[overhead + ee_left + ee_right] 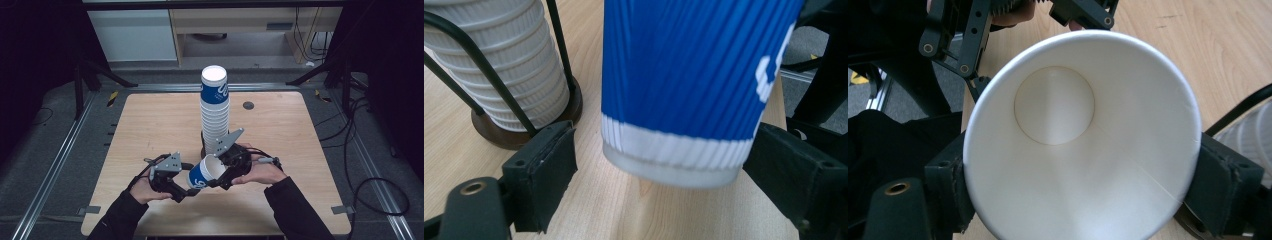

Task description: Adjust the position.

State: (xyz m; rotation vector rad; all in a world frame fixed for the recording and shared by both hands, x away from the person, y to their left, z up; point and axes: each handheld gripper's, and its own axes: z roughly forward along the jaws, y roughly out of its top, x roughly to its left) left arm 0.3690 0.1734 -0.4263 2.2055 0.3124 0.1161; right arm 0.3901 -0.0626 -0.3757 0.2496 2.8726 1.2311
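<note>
Cup (694, 75): ribbed blue w/ white logo marks, white band at base, plain white inside. Stack of cups (215, 117): white ribbed, top one blue w/ white print. Rack base (524, 131) dark brown, wires black. Tabletop (150, 130) light wood grain. Jaws black.

I work at a pale wood-grain table (150, 130) with a small dark round grommet (248, 105) near its far edge — grey carpeted floor (60, 125) lies all around, crossed by metal rails (50, 170). Beyond stand a white cabinet (132, 32) and a light wooden desk (240, 22) — black cables (360, 150) trail at my right, darkness at both sides
</note>
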